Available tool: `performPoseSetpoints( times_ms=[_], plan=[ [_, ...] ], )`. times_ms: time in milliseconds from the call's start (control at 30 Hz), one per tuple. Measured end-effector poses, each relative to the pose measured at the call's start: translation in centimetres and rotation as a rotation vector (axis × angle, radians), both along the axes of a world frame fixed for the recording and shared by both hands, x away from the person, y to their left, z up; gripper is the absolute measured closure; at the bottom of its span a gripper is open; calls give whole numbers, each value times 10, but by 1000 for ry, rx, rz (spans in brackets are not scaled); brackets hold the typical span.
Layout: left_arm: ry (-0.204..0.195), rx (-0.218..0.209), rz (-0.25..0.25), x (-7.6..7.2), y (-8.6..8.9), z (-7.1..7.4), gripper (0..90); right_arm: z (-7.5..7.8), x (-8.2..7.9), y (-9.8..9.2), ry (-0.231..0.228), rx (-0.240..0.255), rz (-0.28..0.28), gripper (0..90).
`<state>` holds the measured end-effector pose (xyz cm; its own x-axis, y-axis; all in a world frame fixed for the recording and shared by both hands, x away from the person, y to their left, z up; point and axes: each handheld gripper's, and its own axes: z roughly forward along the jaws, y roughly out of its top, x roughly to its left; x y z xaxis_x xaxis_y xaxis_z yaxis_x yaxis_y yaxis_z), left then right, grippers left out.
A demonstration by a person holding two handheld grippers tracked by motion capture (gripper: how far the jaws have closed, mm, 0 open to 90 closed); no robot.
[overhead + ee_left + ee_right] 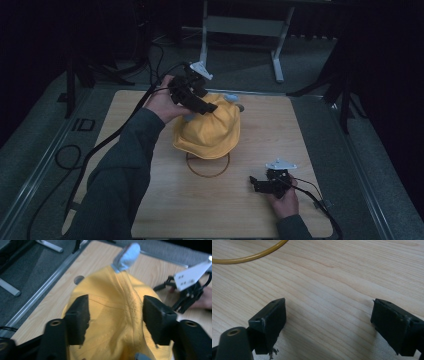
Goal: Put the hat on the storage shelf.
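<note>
Between the left tongs (116,315), under their spread jaws, sits a yellow cap (210,131), draped over a stand whose tan wire ring base (207,167) rests on the table (165,210). The jaws stand wide on either side of the cap's crown, and the pads do not press the cloth. A light blue-grey piece (126,256) sticks out beyond the crown, on the side away from the left tongs. The cap has no clear long axis; its crown bulges up and toward the table's far edge, which lies near, while bare wood lies open to both sides and toward the person.

The right tongs (257,184) rest low on the table, well apart from the cap, jaws wide with nothing between them, near the right front corner. The right gripper view adds an arc of the ring (249,256) ahead of the jaws. The left gripper view adds a round hole (79,279) in the table beyond the cap.
</note>
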<state>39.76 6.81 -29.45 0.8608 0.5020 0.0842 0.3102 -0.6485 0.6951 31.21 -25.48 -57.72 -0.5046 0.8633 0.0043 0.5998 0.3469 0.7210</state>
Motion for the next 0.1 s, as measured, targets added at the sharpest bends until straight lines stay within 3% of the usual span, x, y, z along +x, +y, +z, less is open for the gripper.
performPoseSetpoints(
  times_ms=[100],
  plan=[
    [-11, -38, 17, -1, 8, 6, 359, 0, 0, 0, 0, 0, 0, 128]
  ],
)
